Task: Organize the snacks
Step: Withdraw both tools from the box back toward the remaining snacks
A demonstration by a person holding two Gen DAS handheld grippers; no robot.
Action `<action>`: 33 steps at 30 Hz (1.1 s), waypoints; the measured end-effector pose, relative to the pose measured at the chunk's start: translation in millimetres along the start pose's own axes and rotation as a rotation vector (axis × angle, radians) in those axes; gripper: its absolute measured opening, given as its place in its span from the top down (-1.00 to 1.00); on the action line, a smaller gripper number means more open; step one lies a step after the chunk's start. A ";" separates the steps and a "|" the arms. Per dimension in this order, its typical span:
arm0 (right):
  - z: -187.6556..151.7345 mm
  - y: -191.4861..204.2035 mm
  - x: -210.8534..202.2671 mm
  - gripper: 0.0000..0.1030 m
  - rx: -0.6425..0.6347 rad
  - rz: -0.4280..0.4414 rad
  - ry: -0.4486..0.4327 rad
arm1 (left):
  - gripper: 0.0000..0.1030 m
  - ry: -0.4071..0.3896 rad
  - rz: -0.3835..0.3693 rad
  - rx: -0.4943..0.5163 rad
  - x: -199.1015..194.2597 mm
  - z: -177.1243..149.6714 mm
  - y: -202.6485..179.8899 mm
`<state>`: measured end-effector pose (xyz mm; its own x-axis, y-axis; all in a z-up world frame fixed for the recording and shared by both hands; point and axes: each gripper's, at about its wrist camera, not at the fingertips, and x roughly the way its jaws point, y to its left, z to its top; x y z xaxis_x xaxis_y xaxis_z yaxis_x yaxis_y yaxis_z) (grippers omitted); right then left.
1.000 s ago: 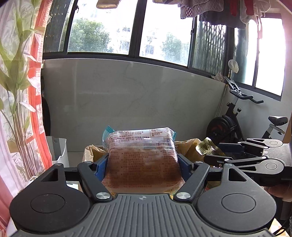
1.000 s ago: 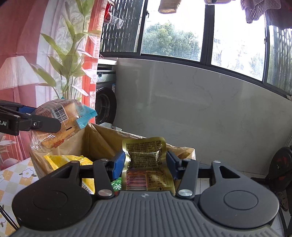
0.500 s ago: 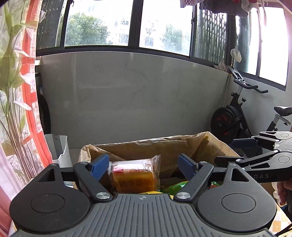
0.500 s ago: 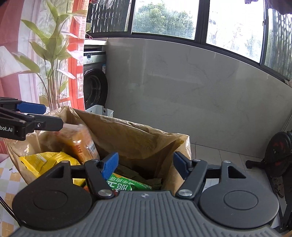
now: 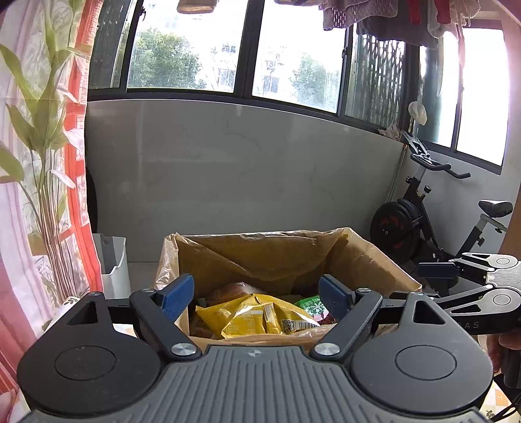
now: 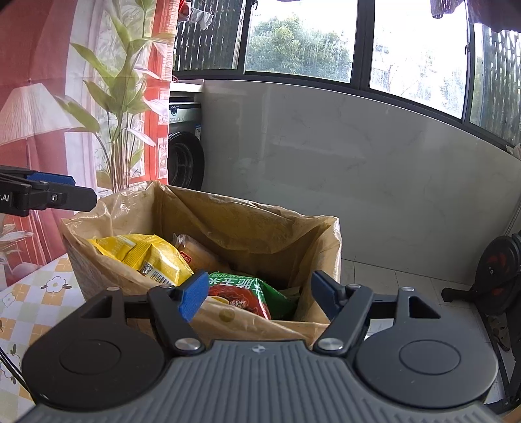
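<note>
Both grippers, left [image 5: 255, 294] and right [image 6: 259, 294], just opened, empty; boxed snacks [image 6: 153, 257] light, crinkly, slippery: pinch sealed edges.

Snacks sit piled in the open, plastic-lined brown box [image 6: 312, 247]: a crumpled yellow bag [image 6: 153, 257] on the left, a green packet [image 6: 250, 293] beside it, a wrapped bread loaf [image 6: 198, 253] tucked behind.

A home's enclosed balcony: a washing machine [image 6: 184, 153], an exercise bike [image 5: 423, 221], laundry [image 5: 384, 16] hanging above wide windows [image 5: 293, 55].
</note>
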<state>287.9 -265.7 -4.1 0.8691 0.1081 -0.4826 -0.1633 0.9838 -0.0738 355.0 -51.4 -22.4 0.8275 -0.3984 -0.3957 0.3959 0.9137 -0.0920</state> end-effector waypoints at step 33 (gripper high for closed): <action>-123.0 -0.5 -15.4 -0.40 0.076 0.066 0.096 | -0.66 0.121 0.051 -0.144 -8.8 -131.4 -10.0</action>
<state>217.1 -285.4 -104.0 0.8083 0.1624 -0.5659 -0.1798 0.9834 0.0255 291.4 -46.4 -138.1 0.7878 -0.3465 -0.5092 0.2864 0.9380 -0.1951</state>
